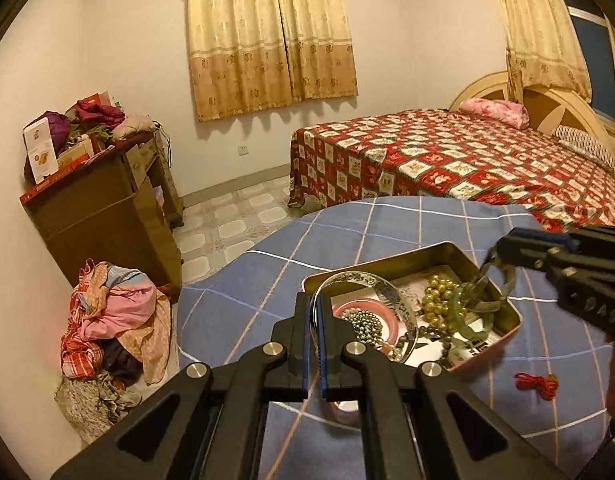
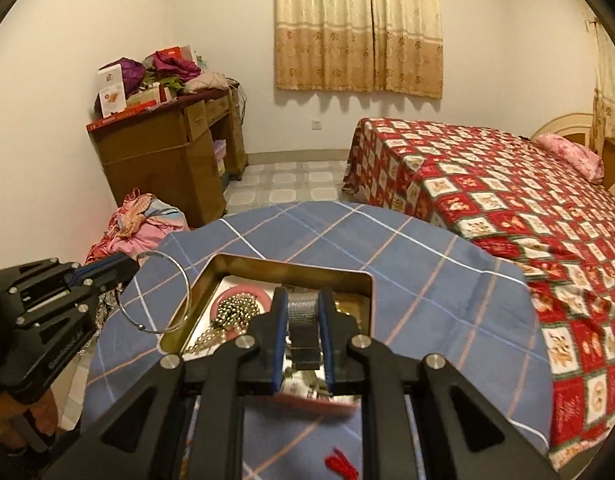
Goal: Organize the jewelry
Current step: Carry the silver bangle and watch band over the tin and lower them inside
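**A:** Hand-held gripper on the left (image 1: 315, 320) sits low and centre in its own view, jaws drawn narrow on the rim of a thin bangle (image 2: 155, 294). In the right wrist view that bangle hangs at middle left, over the near-left corner of the tin (image 2: 223, 262).

**B:** And the right hand-held gripper (image 2: 303, 332)?

**A:** Jaws close on a mesh strap (image 2: 302, 312), low and centre of its frame, held above the tin. From the left view it reaches in from the right edge with something greenish dangling below it; I cannot tell what that is.

**B:** So which step is this?

**A:** I judge both pieces are being placed into or lifted from the tin; the frames do not settle which. The tin on the blue checked surface (image 1: 387, 220) already holds gold beads (image 1: 439, 298), a pink bangle (image 1: 391, 320) and silver beads (image 1: 363, 320).

**B:** Next move?

**A:** Probably letting go, one at a time, low over a bare patch, so nothing snags the beads. A red cord (image 1: 535, 385) lies apart at lower right, not yet gathered.
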A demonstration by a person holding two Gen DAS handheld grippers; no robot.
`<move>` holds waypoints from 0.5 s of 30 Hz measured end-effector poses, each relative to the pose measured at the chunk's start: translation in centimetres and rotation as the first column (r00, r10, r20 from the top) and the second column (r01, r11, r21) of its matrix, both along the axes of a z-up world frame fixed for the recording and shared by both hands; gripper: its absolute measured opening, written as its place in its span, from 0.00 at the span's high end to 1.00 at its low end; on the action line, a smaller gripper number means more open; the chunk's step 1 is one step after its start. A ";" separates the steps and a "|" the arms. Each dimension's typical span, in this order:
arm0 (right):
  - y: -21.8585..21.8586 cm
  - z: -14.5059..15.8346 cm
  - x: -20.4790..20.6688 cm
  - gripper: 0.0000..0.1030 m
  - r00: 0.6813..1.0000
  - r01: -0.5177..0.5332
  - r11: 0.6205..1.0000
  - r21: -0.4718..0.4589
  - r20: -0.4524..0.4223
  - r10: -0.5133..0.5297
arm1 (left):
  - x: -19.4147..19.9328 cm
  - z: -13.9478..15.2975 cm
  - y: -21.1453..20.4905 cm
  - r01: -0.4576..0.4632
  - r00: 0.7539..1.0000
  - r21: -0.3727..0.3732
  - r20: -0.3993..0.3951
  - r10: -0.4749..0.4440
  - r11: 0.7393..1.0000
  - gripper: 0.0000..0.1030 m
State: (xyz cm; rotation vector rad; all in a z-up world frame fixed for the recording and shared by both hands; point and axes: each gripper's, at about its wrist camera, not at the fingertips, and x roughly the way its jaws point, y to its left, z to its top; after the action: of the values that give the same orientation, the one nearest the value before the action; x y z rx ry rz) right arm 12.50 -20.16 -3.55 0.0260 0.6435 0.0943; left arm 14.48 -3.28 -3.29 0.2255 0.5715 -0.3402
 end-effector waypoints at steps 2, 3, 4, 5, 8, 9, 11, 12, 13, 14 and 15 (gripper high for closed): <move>0.2 -1.1 0.9 0.83 1.000 -0.003 1.000 -0.011 -0.009 0.003 | 0.6 -0.5 -0.4 0.001 1.000 0.009 -0.010 -0.001 1.000 0.98; 0.2 -1.5 1.2 0.83 1.000 -0.006 1.000 -0.007 -0.020 0.006 | 0.9 -0.8 -0.7 0.002 1.000 0.016 -0.015 -0.001 1.000 0.98; 0.1 -2.0 1.5 0.83 1.000 -0.009 1.000 -0.002 -0.027 0.009 | 1.1 -1.1 -0.8 0.000 1.000 0.020 -0.019 0.000 1.000 0.98; 0.1 -2.2 1.6 0.83 1.000 -0.004 1.000 -0.004 -0.029 0.004 | 1.4 -1.4 -1.0 0.000 1.000 0.025 -0.027 0.000 1.000 0.98; -0.4 -3.1 2.0 0.83 0.999 0.008 1.000 0.007 -0.053 -0.008 | 2.1 -2.3 -1.4 0.001 0.999 0.033 -0.050 0.001 0.999 0.96; -0.5 -3.4 2.1 0.83 0.998 0.011 1.000 0.005 -0.059 -0.011 | 2.3 -2.6 -1.6 0.002 0.999 0.041 -0.054 0.001 0.999 0.96; -0.8 -3.8 2.2 0.83 0.997 0.014 1.000 0.005 -0.072 -0.013 | 2.5 -3.0 -2.0 -0.005 0.999 0.047 -0.049 0.007 0.999 0.95; -1.0 -4.0 2.3 0.83 0.997 0.020 1.000 0.006 -0.078 -0.019 | 2.5 -3.1 -2.1 -0.004 0.999 0.052 -0.048 0.006 0.999 0.95; -1.2 -4.2 2.4 0.83 0.996 0.027 1.000 0.004 -0.086 -0.026 | 2.6 -3.2 -2.2 -0.003 0.999 0.055 -0.051 0.006 0.998 0.95; -1.3 -4.4 2.4 0.82 0.995 0.030 1.000 0.003 -0.093 -0.030 | 2.7 -3.2 -2.3 -0.004 0.998 0.056 -0.057 0.007 0.998 0.95; -1.3 -4.4 2.4 0.80 0.995 0.035 0.999 -0.001 -0.090 -0.035 | 2.8 -3.4 -2.3 -0.003 0.998 0.056 -0.066 0.006 0.998 0.94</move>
State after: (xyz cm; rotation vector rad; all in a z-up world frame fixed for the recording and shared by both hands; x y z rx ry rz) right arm 14.87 -21.48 -7.93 0.0423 0.7325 0.0597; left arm 17.33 -5.63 -6.64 0.2672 0.6475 -0.3287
